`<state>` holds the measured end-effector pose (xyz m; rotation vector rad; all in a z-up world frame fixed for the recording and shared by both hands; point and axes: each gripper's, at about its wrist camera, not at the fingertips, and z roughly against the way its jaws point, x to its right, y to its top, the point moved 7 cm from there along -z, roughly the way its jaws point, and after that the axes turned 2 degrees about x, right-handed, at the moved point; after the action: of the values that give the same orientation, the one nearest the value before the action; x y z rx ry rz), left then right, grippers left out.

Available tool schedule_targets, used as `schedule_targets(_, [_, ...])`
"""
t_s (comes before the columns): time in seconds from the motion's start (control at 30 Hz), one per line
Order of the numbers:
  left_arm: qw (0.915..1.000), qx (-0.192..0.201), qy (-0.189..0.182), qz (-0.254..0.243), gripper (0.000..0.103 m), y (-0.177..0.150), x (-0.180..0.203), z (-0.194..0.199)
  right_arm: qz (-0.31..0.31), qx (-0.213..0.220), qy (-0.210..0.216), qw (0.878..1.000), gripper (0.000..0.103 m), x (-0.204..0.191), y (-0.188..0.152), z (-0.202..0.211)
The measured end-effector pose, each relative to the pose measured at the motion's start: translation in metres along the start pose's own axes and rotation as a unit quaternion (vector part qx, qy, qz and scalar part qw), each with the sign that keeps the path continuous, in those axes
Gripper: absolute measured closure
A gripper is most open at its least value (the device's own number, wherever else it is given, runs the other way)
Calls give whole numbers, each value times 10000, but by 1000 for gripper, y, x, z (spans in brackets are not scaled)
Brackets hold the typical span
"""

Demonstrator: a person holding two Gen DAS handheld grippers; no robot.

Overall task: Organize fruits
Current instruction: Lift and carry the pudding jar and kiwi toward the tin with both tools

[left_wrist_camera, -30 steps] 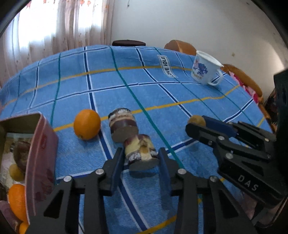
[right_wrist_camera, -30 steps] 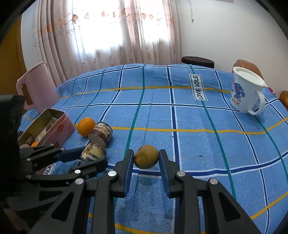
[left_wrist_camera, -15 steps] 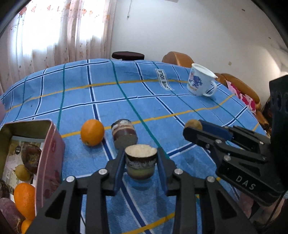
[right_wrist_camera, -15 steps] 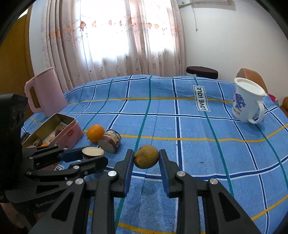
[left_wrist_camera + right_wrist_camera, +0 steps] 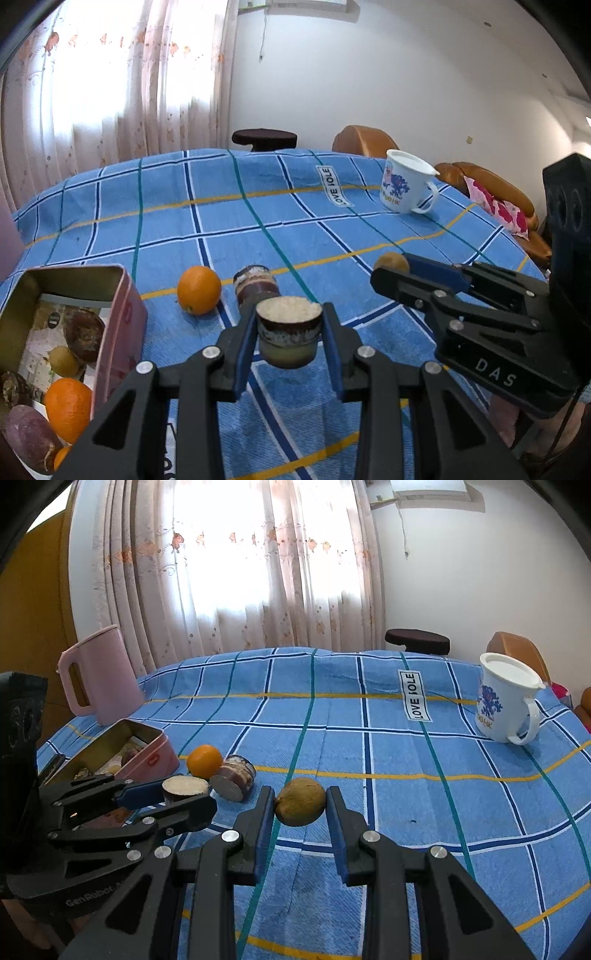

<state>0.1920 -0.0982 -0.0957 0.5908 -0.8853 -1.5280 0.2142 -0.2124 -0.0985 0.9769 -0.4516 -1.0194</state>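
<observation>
Both grippers loaded, held above the blue checked tablecloth (image 5: pixel 406 812).
Left gripper (image 5: pixel 289 332) clamps a sugarcane chunk (image 5: pixel 289 334); right gripper (image 5: pixel 300 808) clamps a brownish-yellow fruit (image 5: pixel 300 801). Orange (image 5: pixel 198 290) and second cane piece (image 5: pixel 256 282) lie beside the pink tin (image 5: pixel 122 332), near cloth's left edge.

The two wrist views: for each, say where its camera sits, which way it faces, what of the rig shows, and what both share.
Left wrist: on the left claw, looking down its fingers across the table toward the mug; a sugarcane piece held.
Right wrist: on the right claw, facing the curtain; a brownish fruit held.
Shared: orange, tin, mug, each other's claw.
</observation>
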Motion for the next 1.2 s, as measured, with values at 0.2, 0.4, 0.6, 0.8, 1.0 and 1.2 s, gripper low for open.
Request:
schedule_targets(0.2, [9996, 260, 107, 32, 68, 3, -3, 9, 48, 170, 71, 9998, 73, -2, 2, 6])
schedule_targets(0.4, [9982, 537, 231, -90, 68, 6, 0, 20, 151, 383, 91, 9991, 73, -6, 5, 14])
schedule_targets(0.6, [9972, 678, 300, -137, 68, 8, 0, 25, 252, 581, 112, 9979, 73, -11, 7, 21])
schedule_targets(0.8, [9957, 837, 356, -146, 68, 8, 0, 32, 309, 714, 91, 9969, 73, -13, 9, 26])
schedule_targets(1.0, [9934, 1039, 433, -214, 68, 10, 3, 39, 381, 856, 50, 9956, 73, -15, 10, 31])
schedule_targets(1.2, [9913, 1209, 469, -226, 68, 10, 2, 47, 486, 1021, -4, 9936, 73, -18, 11, 37])
